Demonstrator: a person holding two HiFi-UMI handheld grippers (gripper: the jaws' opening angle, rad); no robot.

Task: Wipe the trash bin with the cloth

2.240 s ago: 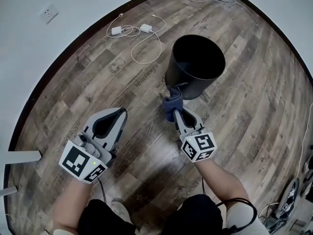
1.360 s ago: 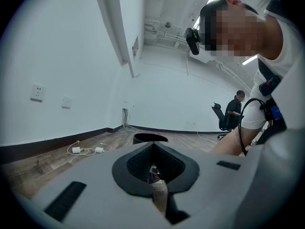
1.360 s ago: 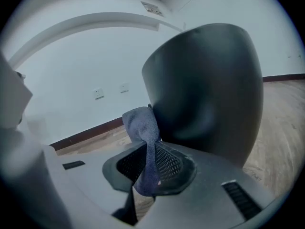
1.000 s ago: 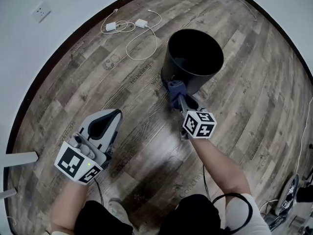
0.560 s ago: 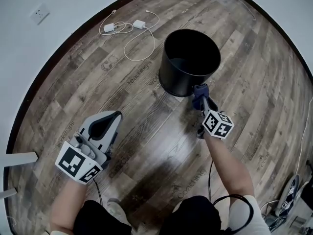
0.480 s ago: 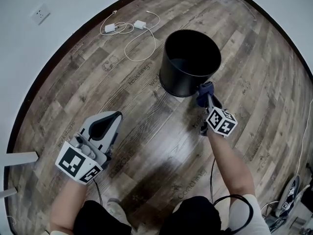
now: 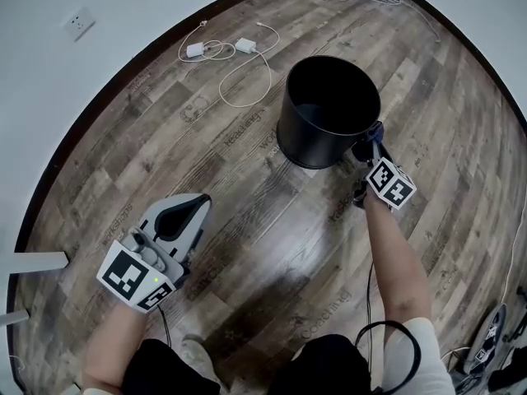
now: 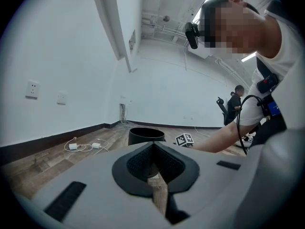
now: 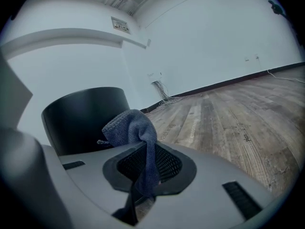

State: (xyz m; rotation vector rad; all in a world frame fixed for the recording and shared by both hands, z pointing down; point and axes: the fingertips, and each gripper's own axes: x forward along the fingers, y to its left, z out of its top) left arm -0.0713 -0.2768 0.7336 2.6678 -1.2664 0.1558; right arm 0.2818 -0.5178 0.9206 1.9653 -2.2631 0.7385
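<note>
1. A black round trash bin [image 7: 309, 142] stood upright on the wooden floor [image 7: 247, 245], at about 1 o'clock from the person in the head view. It was open at the top, and nothing could be made out inside.
2. A blue cloth [image 7: 376, 128] sat against the bin's outer wall at about its 4 o'clock side. Whether it pressed on the wall or only lay just beside it could not be told.
3. The right tool [image 7: 370, 145] was clamped on the cloth. The right gripper view showed a narrow fold pinched between the jaws, with the rest bunched above them.
4. The left tool [image 7: 198, 202] was held low at 8 o'clock from the bin and well apart from it. Its jaws were together with nothing between them.
5. White chargers and cables [image 7: 222, 49] lay on the floor at 10 o'clock from the bin, near the wall.
6. Likely risks:
   - Nothing braced the bin, so a sideways wipe could slide or tip it.
   - The pinched fold was thin and could drag out of the jaws under friction.
   - The hard jaws could scrape the wall if the bunched cloth rolled aside.
</note>
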